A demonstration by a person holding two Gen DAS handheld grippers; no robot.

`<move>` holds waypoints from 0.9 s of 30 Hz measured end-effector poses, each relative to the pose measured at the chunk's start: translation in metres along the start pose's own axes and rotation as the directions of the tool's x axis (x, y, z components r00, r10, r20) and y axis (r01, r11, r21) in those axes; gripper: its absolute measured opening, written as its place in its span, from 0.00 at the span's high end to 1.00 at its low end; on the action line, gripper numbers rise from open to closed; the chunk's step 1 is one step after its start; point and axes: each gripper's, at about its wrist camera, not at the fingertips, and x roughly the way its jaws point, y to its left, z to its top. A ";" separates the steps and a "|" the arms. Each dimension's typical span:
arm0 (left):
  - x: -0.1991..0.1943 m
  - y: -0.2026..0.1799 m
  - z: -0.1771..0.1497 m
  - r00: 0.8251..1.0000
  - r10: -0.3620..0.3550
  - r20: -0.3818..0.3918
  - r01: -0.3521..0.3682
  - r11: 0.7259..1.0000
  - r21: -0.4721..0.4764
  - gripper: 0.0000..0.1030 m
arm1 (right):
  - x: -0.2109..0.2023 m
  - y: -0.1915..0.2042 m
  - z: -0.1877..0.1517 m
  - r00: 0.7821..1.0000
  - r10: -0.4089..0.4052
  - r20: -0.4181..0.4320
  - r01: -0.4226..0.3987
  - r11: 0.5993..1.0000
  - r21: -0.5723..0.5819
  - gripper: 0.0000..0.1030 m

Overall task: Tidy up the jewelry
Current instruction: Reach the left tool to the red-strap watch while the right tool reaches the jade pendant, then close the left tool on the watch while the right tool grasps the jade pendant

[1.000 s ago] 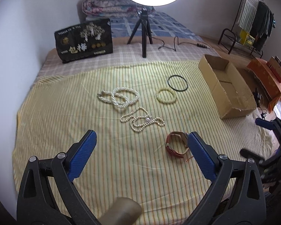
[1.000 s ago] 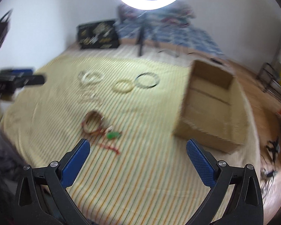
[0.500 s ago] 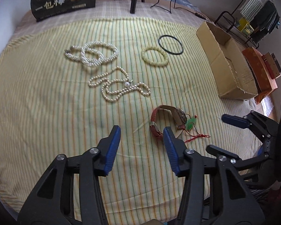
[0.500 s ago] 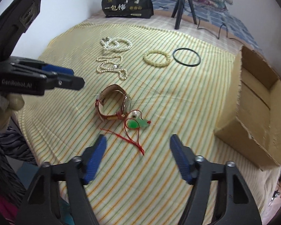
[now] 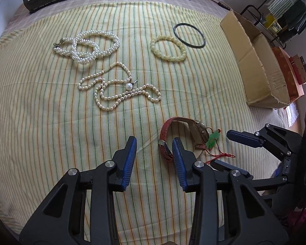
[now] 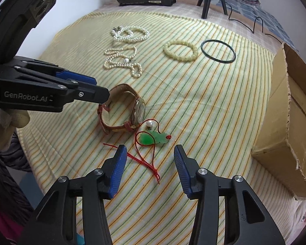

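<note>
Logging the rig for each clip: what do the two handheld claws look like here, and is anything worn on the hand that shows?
Both the left claw and the right claw are black plastic frames with silver screws and two fingers faced with ribbed blue pads. The left one's side reads "GenRobot.AI" in pale lettering. The hand behind it wears a pale, cream-coloured glove. No cables show on either.

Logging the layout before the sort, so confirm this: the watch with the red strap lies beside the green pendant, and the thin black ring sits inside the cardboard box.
One detail is wrong. The thin black ring is not in the cardboard box; it lies on the striped cloth next to the pale bead bracelet, as the right wrist view shows. The watch does lie beside the green pendant.
</note>
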 end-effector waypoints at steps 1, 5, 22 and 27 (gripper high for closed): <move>0.003 0.002 0.001 1.000 -0.001 -0.007 0.001 1.000 -0.007 0.64 | 0.000 0.000 0.000 1.000 0.001 0.000 -0.001 1.000 0.000 0.55; 0.010 0.004 0.002 1.000 -0.010 -0.022 0.009 1.000 -0.015 0.67 | 0.002 -0.002 0.005 1.000 0.000 0.007 0.000 1.000 -0.002 0.55; 0.010 0.003 0.003 1.000 0.023 -0.011 -0.023 1.000 0.020 0.92 | 0.016 0.001 0.012 1.000 -0.031 -0.006 0.031 0.999 -0.034 0.67; 0.009 0.003 0.002 0.999 0.033 -0.006 -0.033 0.999 0.026 0.93 | 0.018 0.005 0.014 0.999 -0.052 -0.007 0.052 0.997 -0.053 0.67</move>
